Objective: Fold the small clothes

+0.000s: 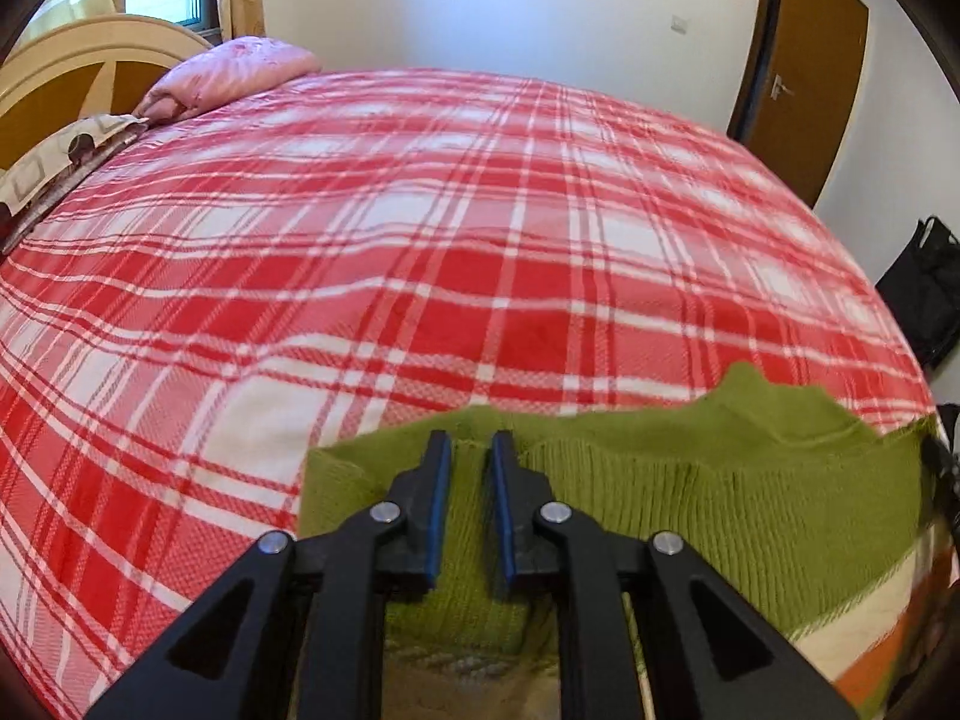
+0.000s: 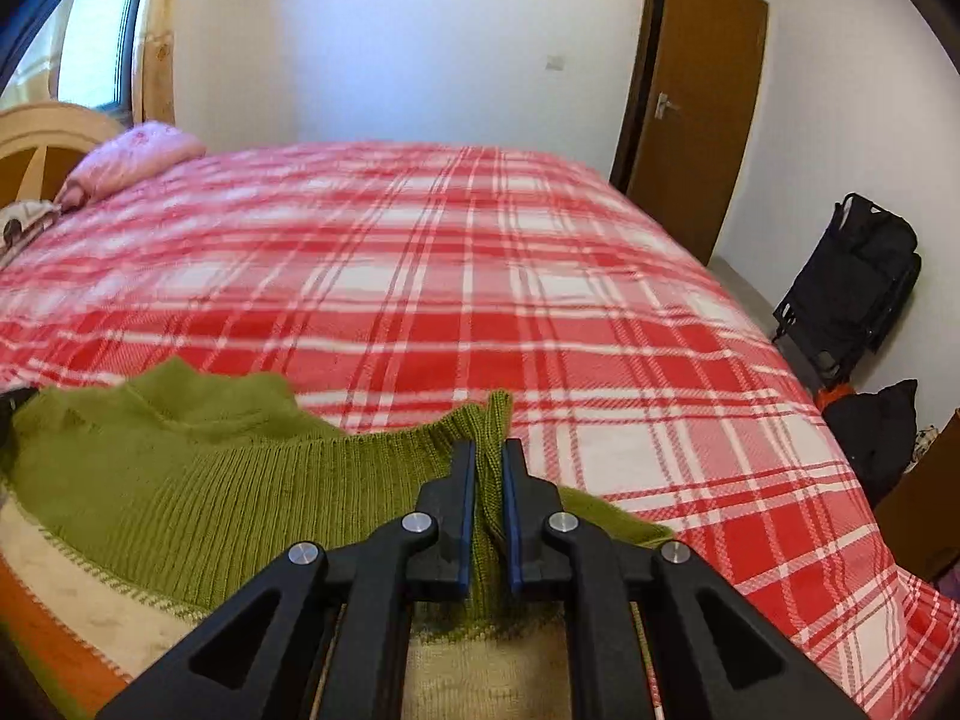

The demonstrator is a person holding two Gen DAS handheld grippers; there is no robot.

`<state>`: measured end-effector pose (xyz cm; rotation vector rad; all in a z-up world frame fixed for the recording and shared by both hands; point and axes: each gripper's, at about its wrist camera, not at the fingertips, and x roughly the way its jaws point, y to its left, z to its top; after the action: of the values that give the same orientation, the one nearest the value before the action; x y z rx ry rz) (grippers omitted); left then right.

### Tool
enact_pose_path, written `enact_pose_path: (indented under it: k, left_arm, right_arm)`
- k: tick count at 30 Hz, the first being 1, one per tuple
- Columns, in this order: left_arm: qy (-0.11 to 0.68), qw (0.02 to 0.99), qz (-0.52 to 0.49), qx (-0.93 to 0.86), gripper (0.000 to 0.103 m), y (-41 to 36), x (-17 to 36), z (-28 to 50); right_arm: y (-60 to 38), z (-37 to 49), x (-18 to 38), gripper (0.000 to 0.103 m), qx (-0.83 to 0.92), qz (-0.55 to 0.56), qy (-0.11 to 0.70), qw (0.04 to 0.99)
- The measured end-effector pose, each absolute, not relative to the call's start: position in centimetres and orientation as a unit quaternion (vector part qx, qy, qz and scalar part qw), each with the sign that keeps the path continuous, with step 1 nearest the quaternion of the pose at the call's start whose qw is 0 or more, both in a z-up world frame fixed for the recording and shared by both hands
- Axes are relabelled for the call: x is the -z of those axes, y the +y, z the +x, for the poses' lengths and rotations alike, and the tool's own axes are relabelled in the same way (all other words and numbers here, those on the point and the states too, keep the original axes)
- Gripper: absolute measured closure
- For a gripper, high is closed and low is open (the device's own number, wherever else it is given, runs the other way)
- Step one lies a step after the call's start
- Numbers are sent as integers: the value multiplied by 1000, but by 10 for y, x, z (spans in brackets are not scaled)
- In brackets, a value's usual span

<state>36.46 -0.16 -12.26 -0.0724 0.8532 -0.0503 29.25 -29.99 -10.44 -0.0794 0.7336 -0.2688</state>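
A small knitted sweater, green at its ribbed hem with cream and orange stripes lower down, is held up over the near edge of the bed. My left gripper (image 1: 471,450) is shut on the sweater's green hem (image 1: 660,480) near its left corner. My right gripper (image 2: 489,456) is shut on the same green hem (image 2: 240,480) at its right corner, where a fold of knit sticks up between the fingers. The hem stretches between the two grippers. The sweater's lower part hangs under the grippers, mostly hidden.
A wide bed with a red and white plaid blanket (image 1: 420,240) fills both views. A pink pillow (image 1: 234,72) and a patterned pillow (image 1: 54,162) lie by the headboard at far left. A brown door (image 2: 690,102) and black bags (image 2: 852,288) stand at the right.
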Motion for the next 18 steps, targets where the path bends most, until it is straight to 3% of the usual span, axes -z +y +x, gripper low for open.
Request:
enact_pose_path:
  k: [5, 8, 11, 14, 18]
  left_arm:
    - [429, 903, -36, 7, 61, -1, 126, 371]
    - [440, 897, -50, 6, 59, 7, 118, 369]
    - [424, 904, -57, 16, 59, 25, 91, 347]
    - [396, 918, -21, 3, 37, 41, 68, 316]
    - [385, 923, 13, 7, 36, 49, 62, 273]
  right_arm:
    - [-296, 307, 115, 92, 135, -57, 399, 905]
    - [-297, 293, 97, 92, 138, -51, 376, 915]
    - [-290, 243, 58, 92, 193, -52, 276, 940]
    - [-271, 200, 43, 92, 151, -40, 267, 951]
    - [-237, 147, 61, 92, 65, -25, 311, 948]
